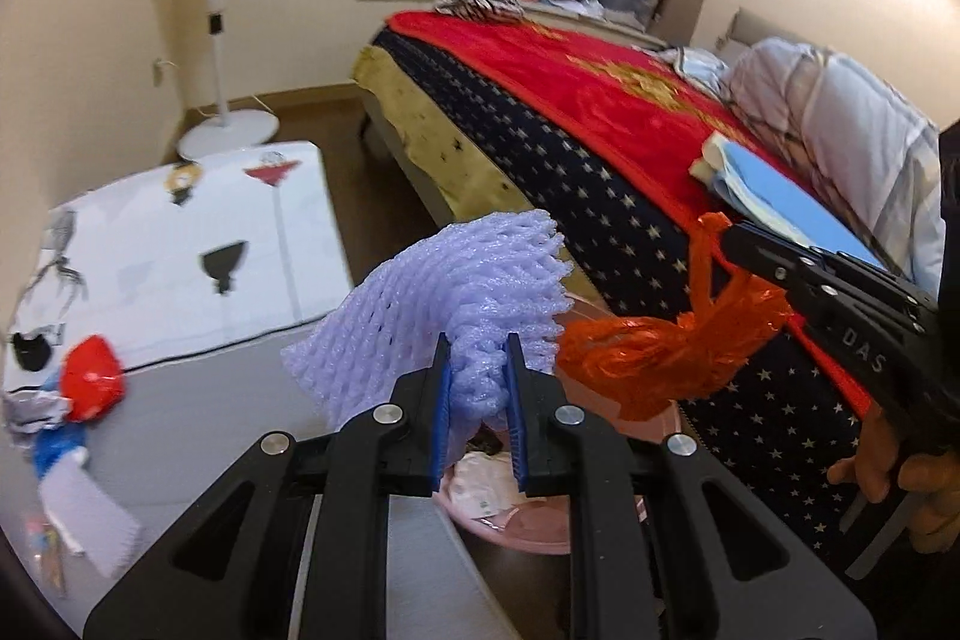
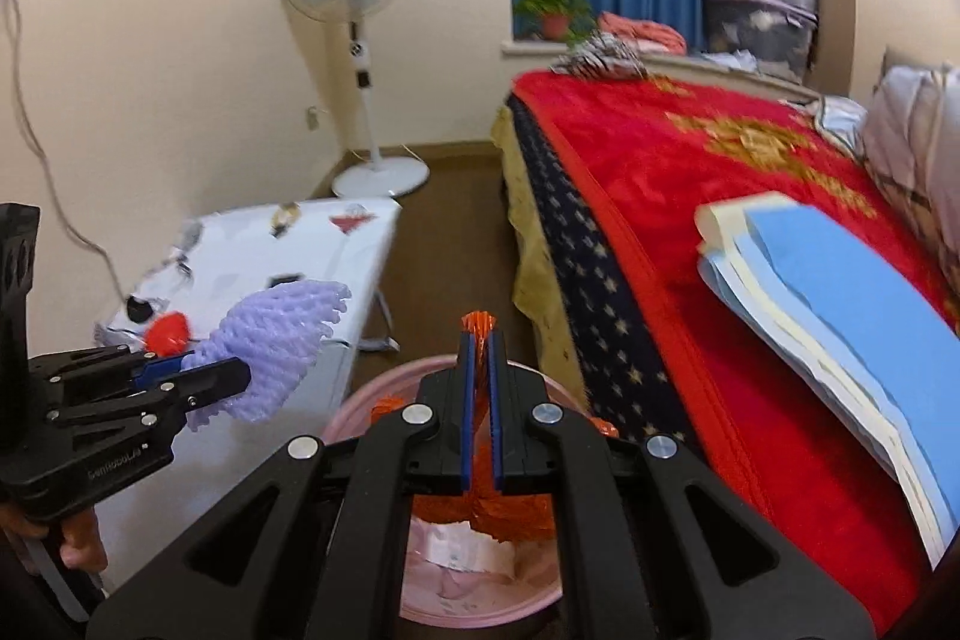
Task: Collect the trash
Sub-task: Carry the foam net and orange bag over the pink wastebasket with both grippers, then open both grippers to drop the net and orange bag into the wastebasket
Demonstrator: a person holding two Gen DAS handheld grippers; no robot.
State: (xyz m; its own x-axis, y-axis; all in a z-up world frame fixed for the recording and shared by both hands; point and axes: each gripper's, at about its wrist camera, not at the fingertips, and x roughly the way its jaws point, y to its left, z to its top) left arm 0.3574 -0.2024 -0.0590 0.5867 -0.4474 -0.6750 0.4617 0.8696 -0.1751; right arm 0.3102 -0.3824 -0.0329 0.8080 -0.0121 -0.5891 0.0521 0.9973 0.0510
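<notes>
Clenched in the left tongs, the purple foam net is held above the pink bin, directly beneath both tongs, as is the orange plastic bag gripped by the right tongs.

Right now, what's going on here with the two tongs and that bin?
A person is collecting trash with tongs in each hand. The left tongs are shut on a purple foam net; the right tongs are shut on a crumpled orange plastic bag. Both are held above the pink bin on the floor between the white table and the bed. More scraps, including a red wrapper, lie on the table.
</notes>
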